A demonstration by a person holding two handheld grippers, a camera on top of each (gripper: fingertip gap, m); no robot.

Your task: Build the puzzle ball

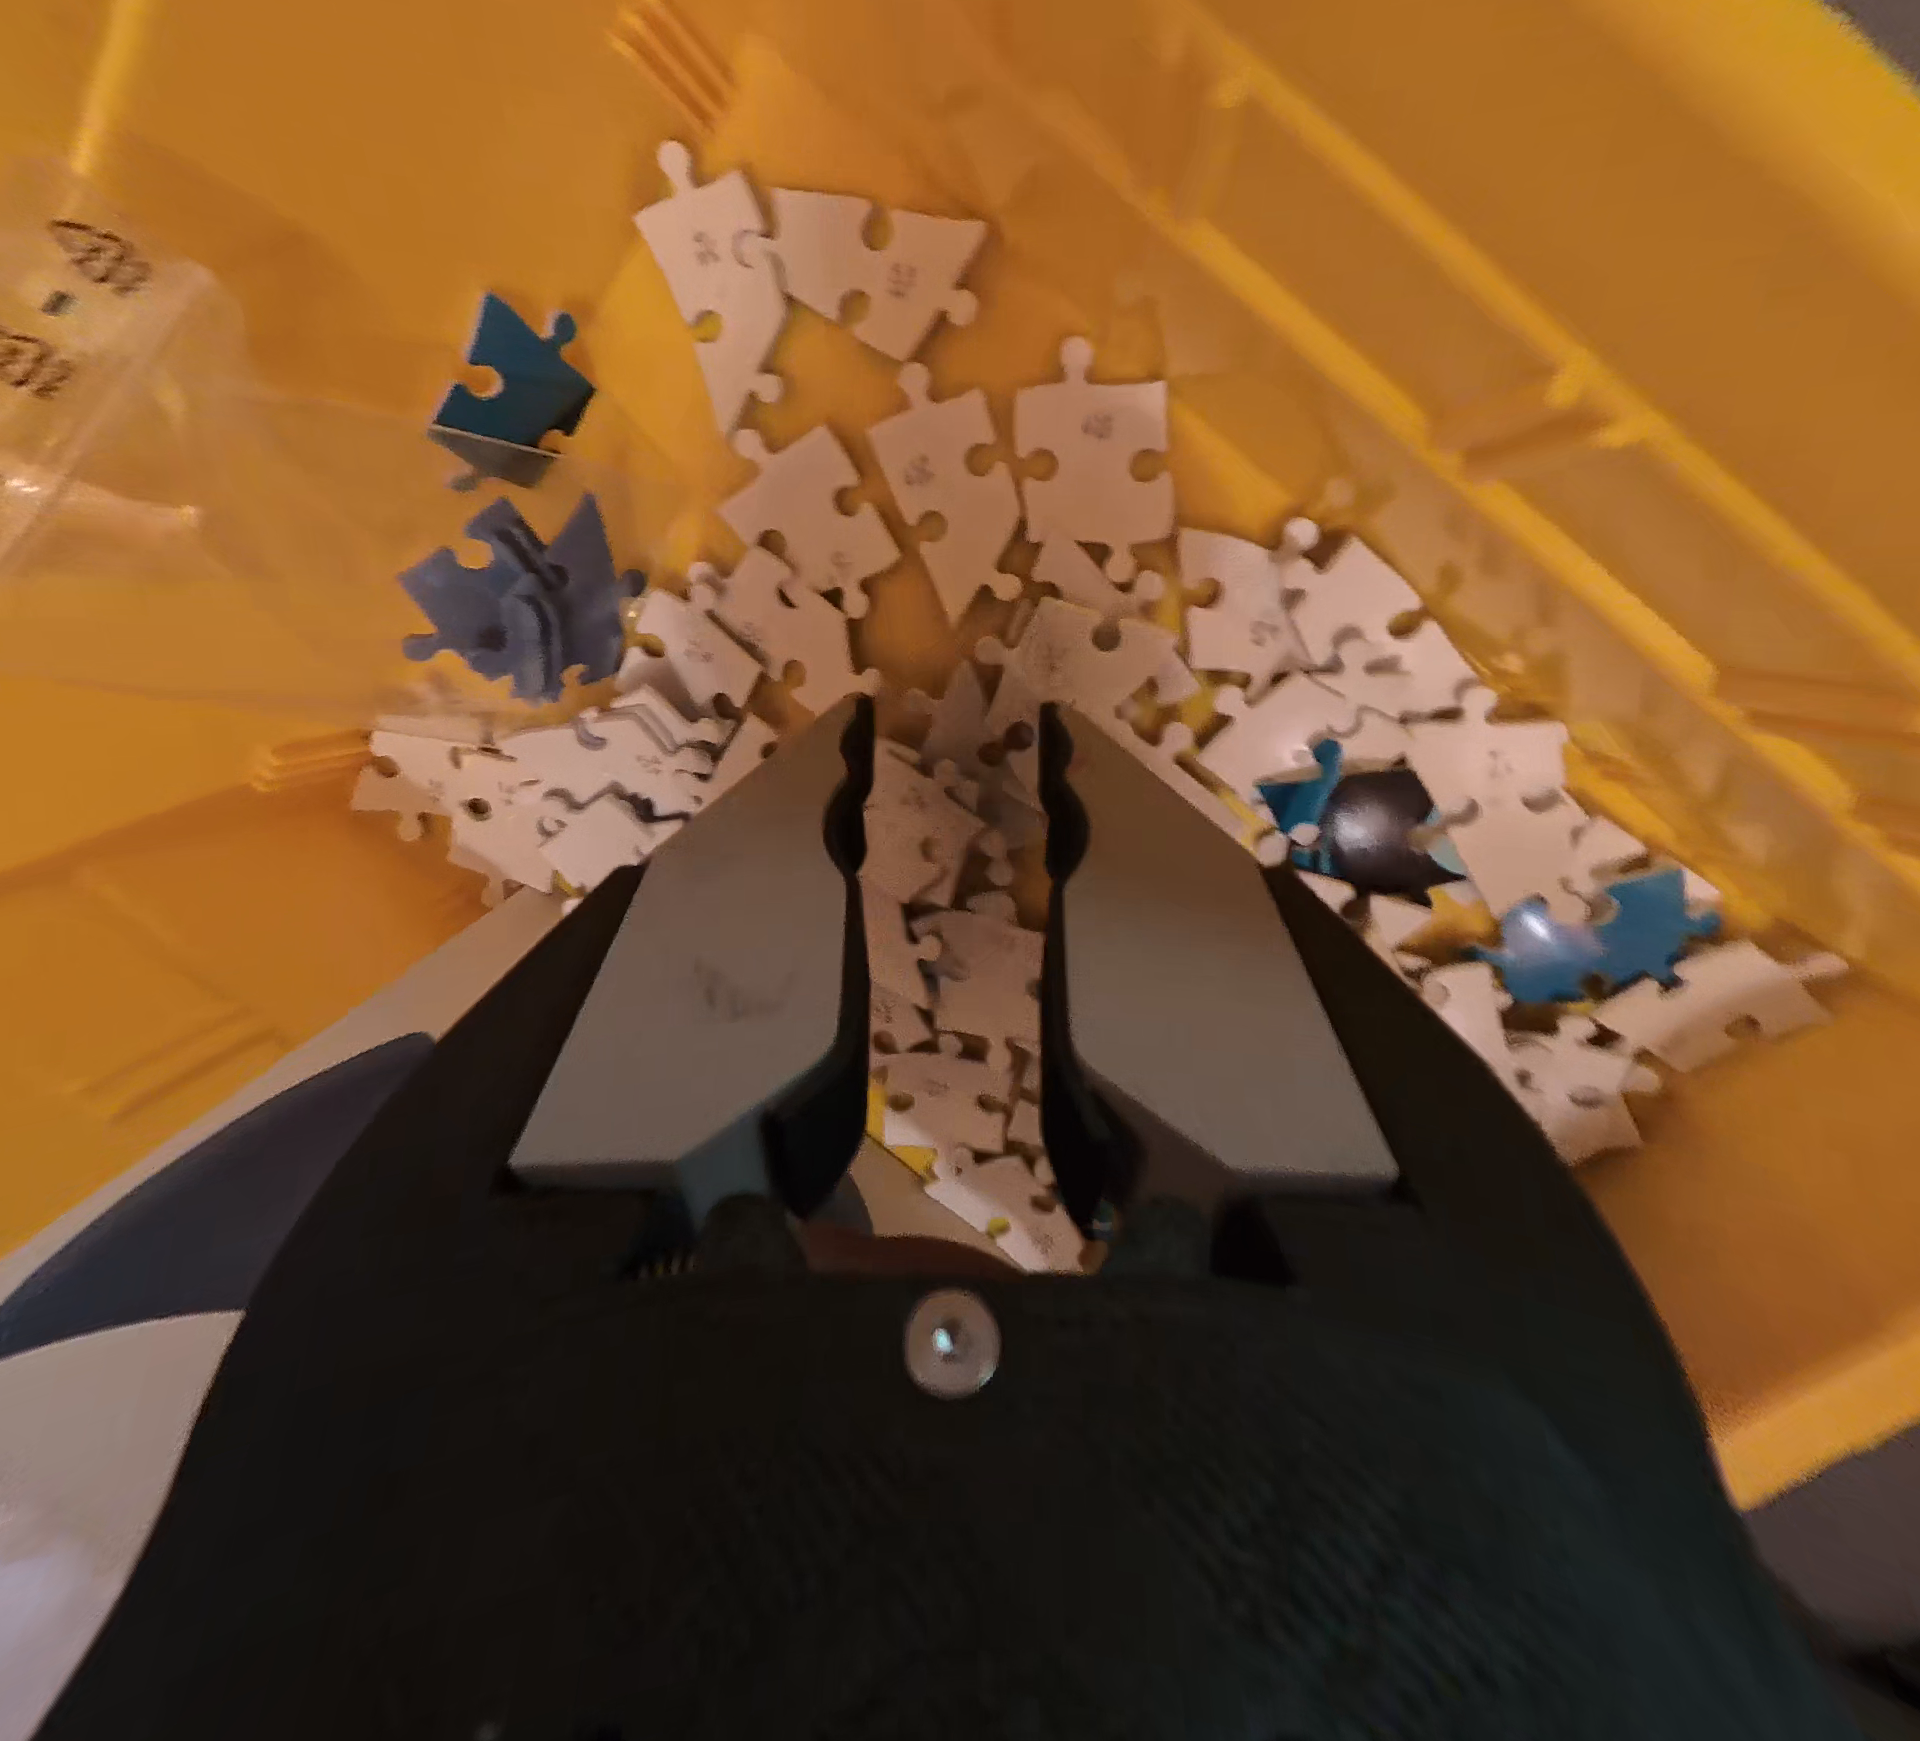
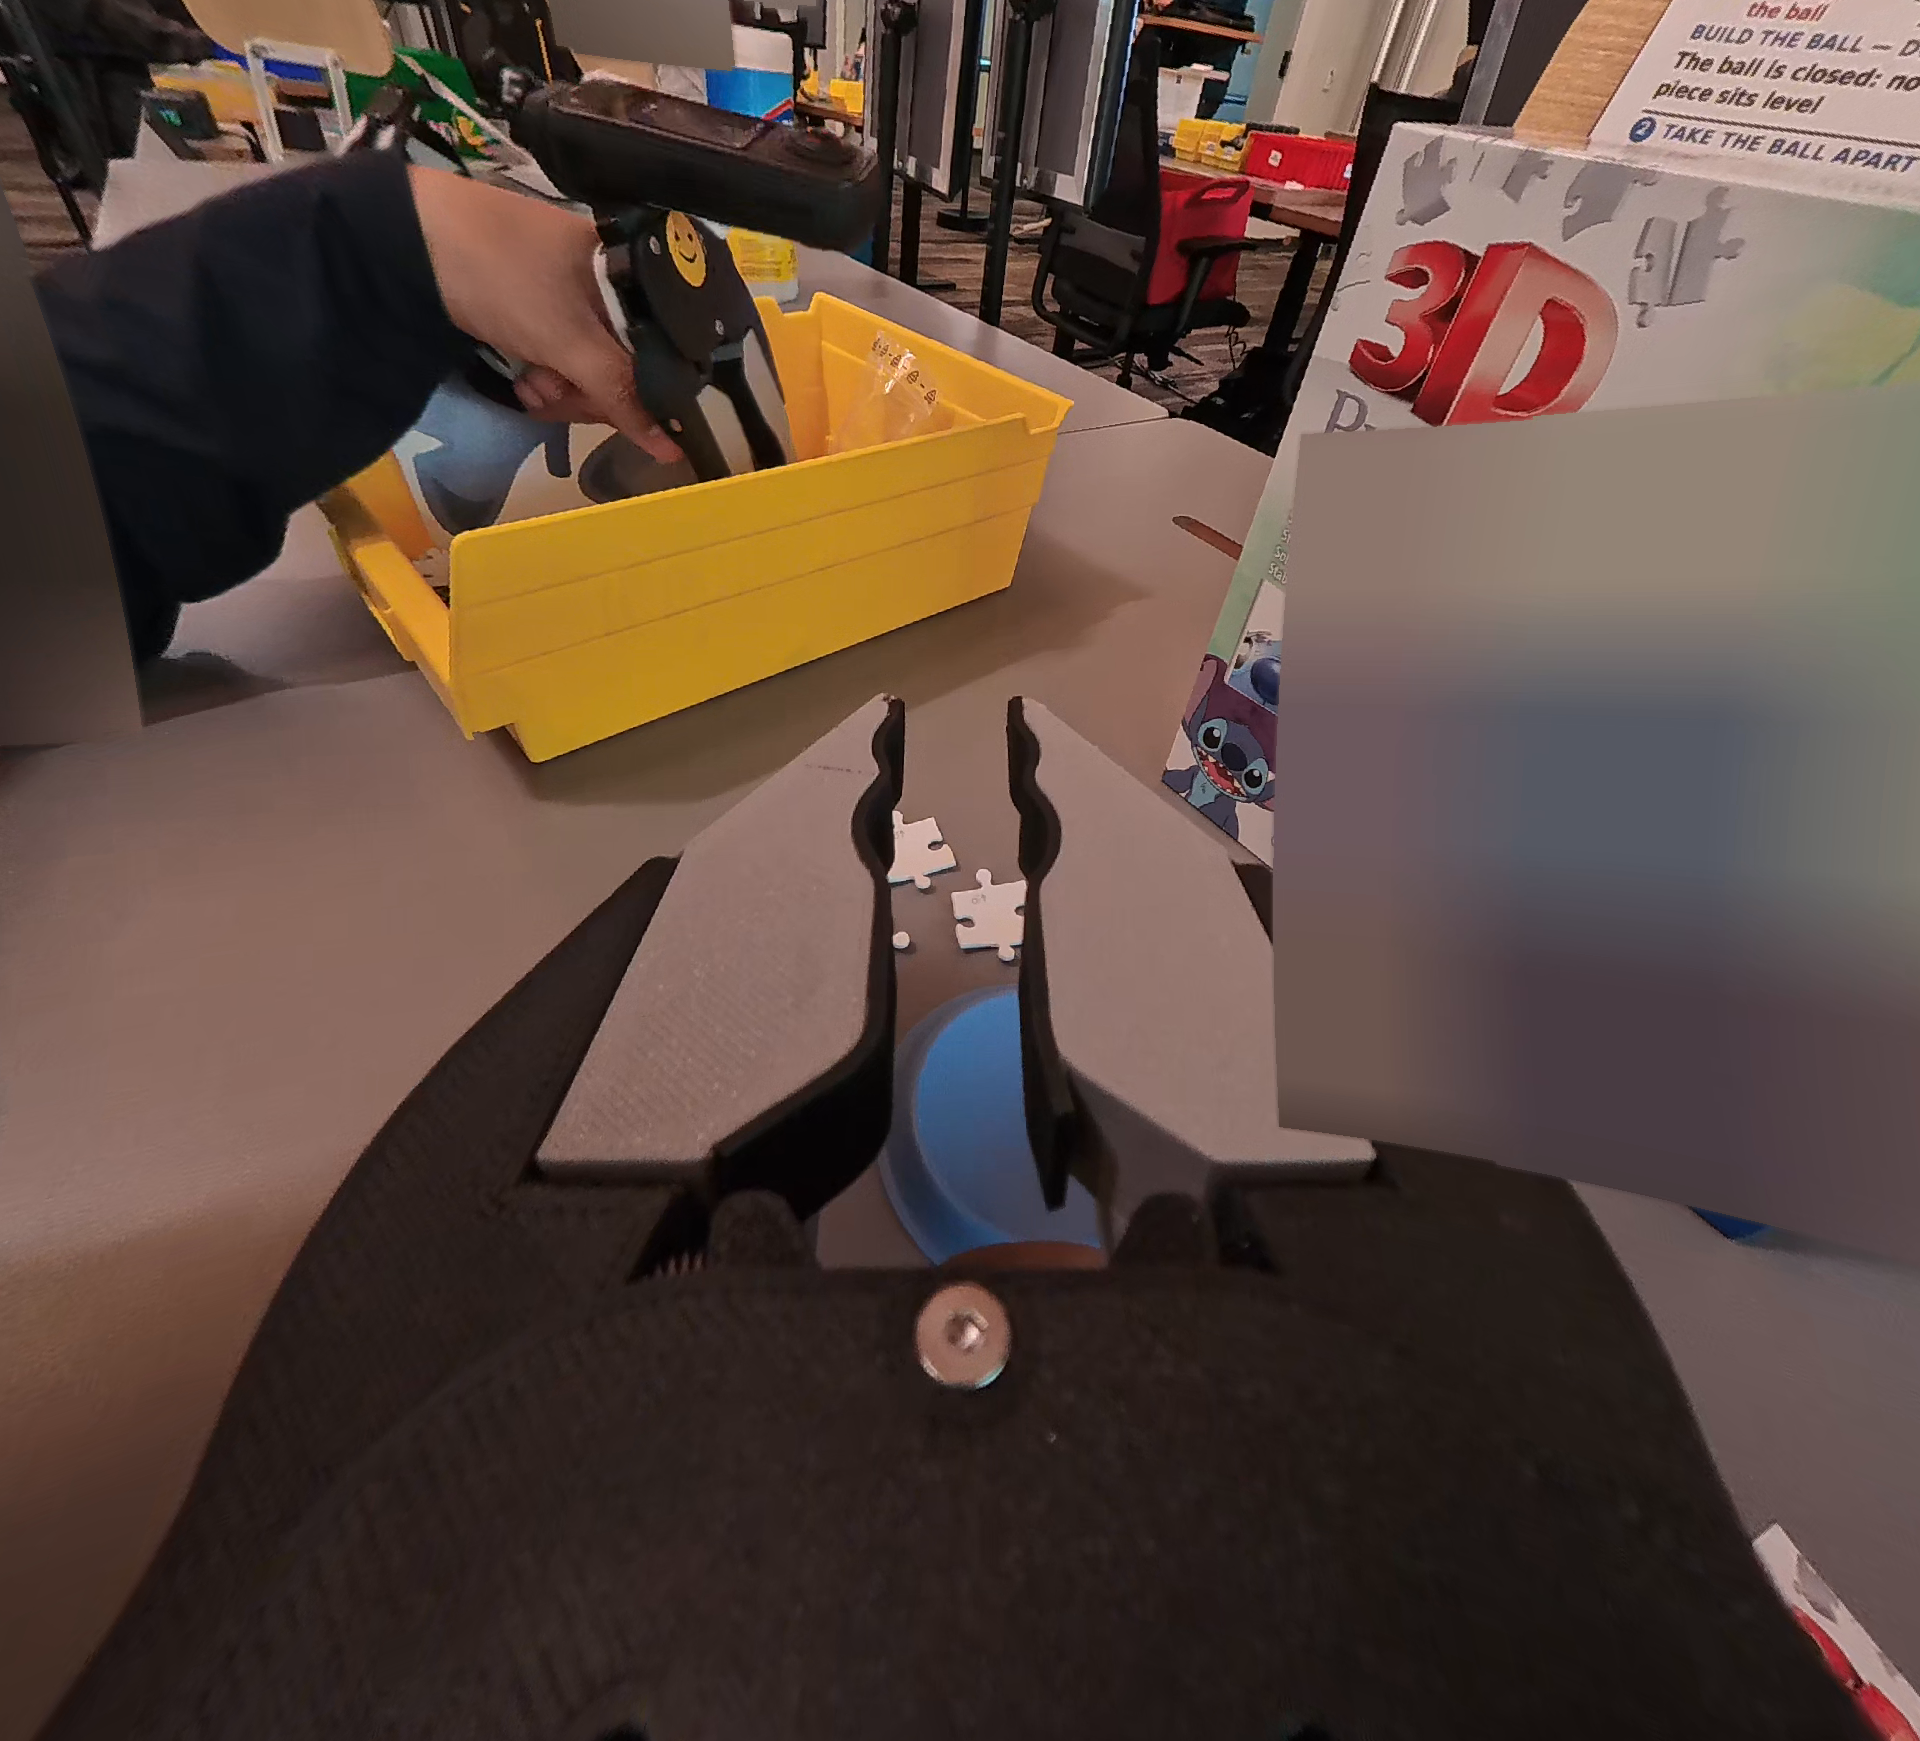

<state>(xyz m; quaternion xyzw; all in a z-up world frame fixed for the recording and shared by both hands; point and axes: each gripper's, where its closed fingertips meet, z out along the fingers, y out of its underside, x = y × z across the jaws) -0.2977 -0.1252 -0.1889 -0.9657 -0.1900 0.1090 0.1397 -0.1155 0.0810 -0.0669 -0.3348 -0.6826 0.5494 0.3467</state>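
In the left wrist view my left gripper (image 1: 956, 715) is open and empty, pointing down into a yellow bin (image 1: 1351, 185) just above a heap of puzzle pieces (image 1: 935, 486). Most lie white side up; a few blue ones (image 1: 514, 387) show. A curved blue and white built part of the ball (image 1: 125, 1328) sits at the lower left. In the right wrist view my right gripper (image 2: 953, 709) is open and empty over the grey table. Two white pieces (image 2: 920, 844) and a blue ring stand (image 2: 966, 1120) lie below it. The left gripper (image 2: 743, 444) shows farther off inside the bin (image 2: 727, 569).
A clear plastic bag (image 1: 104, 403) lies in the bin at the left. The puzzle's box (image 2: 1507, 320) stands upright close on the right of my right gripper. A person's hand (image 2: 520, 309) and dark sleeve hold the left gripper. Chairs and stands fill the room behind. The left gripper's tips are roughly 30 cm from the right gripper's.
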